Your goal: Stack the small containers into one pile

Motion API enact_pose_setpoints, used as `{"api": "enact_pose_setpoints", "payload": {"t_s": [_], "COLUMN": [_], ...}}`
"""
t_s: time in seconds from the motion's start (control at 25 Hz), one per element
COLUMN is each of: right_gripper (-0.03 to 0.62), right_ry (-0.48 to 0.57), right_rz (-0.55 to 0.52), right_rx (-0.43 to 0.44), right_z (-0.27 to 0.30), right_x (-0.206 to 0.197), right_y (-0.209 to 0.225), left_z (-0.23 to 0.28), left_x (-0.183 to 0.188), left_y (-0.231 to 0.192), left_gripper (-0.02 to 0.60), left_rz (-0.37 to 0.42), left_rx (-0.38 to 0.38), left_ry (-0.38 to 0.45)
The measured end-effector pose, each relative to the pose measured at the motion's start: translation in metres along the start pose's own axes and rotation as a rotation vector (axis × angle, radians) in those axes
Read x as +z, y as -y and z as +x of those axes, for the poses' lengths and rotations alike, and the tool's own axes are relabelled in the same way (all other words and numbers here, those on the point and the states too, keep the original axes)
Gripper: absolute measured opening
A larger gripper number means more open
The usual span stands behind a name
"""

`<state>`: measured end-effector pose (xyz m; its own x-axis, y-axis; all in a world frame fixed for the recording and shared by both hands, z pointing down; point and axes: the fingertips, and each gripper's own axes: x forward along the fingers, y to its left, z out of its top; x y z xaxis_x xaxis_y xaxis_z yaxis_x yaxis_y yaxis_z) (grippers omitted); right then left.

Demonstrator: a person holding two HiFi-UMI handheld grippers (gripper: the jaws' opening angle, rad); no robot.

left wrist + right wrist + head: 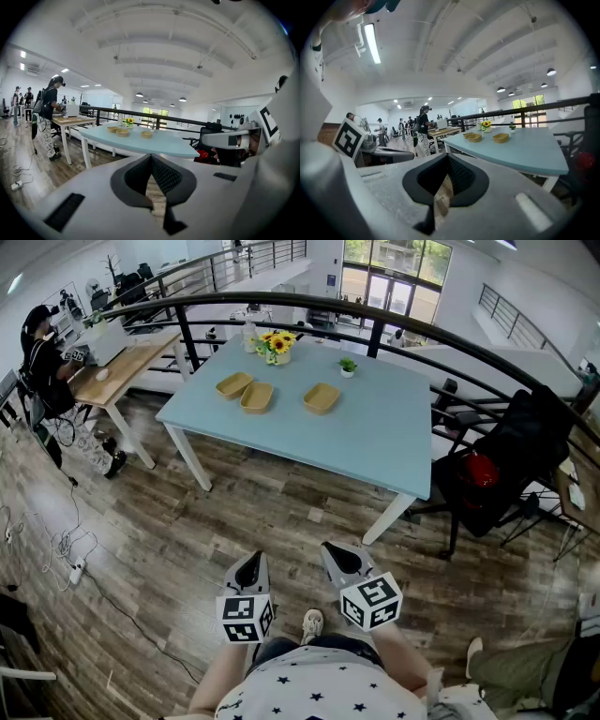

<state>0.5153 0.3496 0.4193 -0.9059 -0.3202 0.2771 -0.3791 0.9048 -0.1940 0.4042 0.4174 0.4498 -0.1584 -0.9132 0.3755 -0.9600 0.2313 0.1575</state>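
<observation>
Head view: left gripper [253,559] and right gripper [331,551] closed, empty; shallow tan containers [257,397] on smooth blue table [375,437].

Bright daylight is coming in through the big windows [394,263] at the back, and a long ceiling lamp [371,43] is glowing white. The room is looking clear and sharp. In both gripper views the edges are bending round and fading to black corners.
</observation>
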Motion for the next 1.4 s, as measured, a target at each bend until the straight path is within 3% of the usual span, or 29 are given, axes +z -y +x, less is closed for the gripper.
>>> {"api": "enact_pose_setpoints", "payload": {"t_s": [0.28, 0.68, 1.4], "right_gripper": [0.005, 0.006, 0.006], "right_ry": [0.022, 0.006, -0.032], "right_rz": [0.024, -0.002, 0.003], "right_rx": [0.007, 0.021, 0.034], "right_z": [-0.008, -0.008, 0.034], "right_x": [-0.002, -0.003, 0.006], "right_y": [-0.021, -0.017, 0.046], "left_z": [-0.019, -0.018, 0.047], "left_x": [-0.003, 0.005, 0.020], "left_y": [0.003, 0.007, 0.009], "left_gripper": [0.003, 0.003, 0.005], "left_rz": [-0.002, -0.044, -0.039], "left_rx": [-0.011, -0.017, -0.008], "left_ry": [0.005, 0.032, 0.010]}}
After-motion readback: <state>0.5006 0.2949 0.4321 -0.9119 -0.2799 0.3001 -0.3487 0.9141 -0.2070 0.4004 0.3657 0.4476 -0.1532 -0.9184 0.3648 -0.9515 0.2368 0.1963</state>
